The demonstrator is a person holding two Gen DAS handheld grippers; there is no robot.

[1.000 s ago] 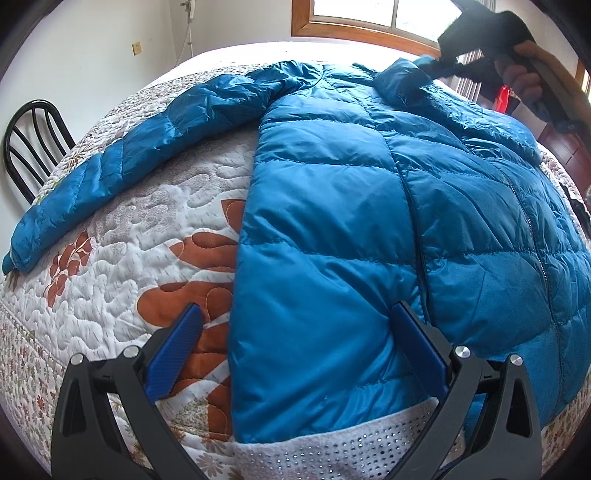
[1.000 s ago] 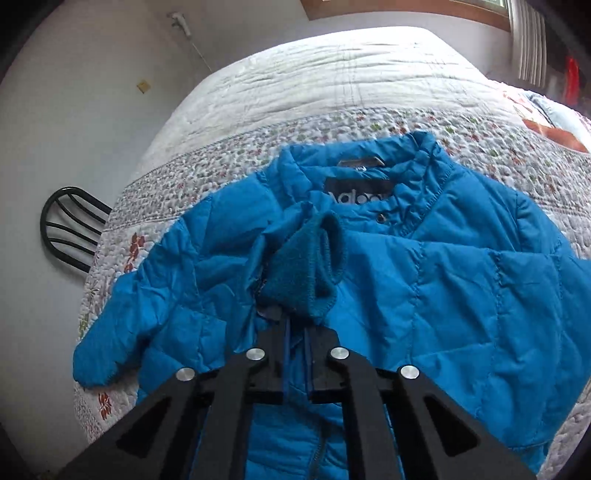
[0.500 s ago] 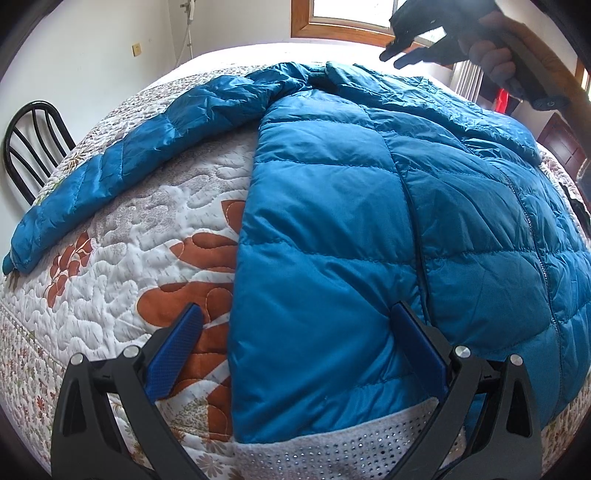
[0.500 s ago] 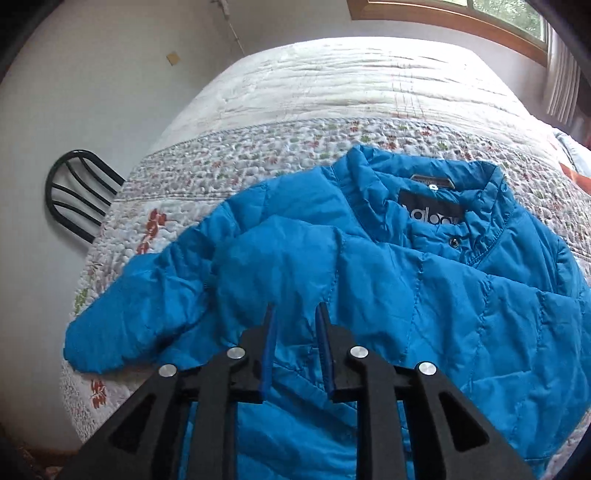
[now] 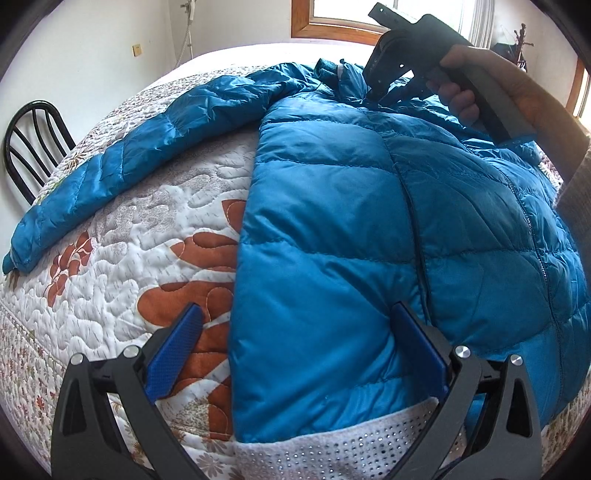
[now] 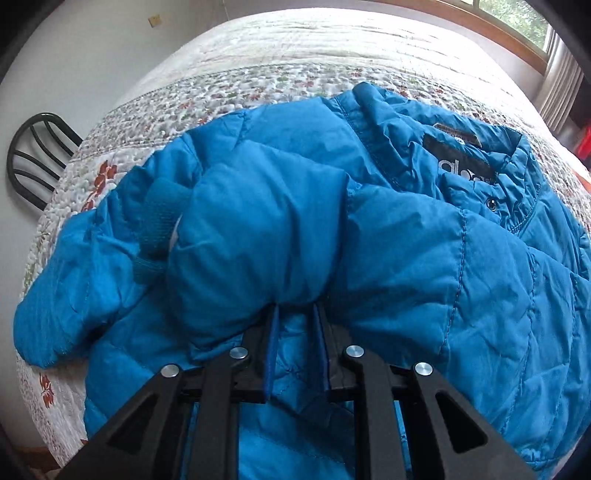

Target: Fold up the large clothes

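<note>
A blue puffer jacket (image 5: 332, 221) lies front up on the bed, its collar and label (image 6: 458, 158) at the far end. One sleeve (image 5: 129, 158) stretches out to the left over the quilt. The other sleeve (image 6: 258, 229) lies folded across the chest, its knit cuff (image 6: 159, 221) at the left. My left gripper (image 5: 297, 308) stands wide open over the jacket's near left hem corner, one finger above the quilt and one on the fabric. My right gripper (image 6: 295, 308) has its jaws a narrow gap apart, tips pushed under the folded sleeve's puffy edge, gripping nothing. A hand holds it (image 5: 373, 92) near the collar.
The floral quilted bedspread (image 5: 129, 258) covers the whole bed. A black metal chair (image 5: 33, 147) stands against the wall at the left. A window with a wooden frame (image 5: 332, 22) is behind the bed. A white dotted cloth (image 5: 332, 443) lies below the jacket's hem.
My right gripper let go of the knit cuff, then came down onto the jacket near the collar. The sleeve now lies across the chest. My left gripper has not moved.
</note>
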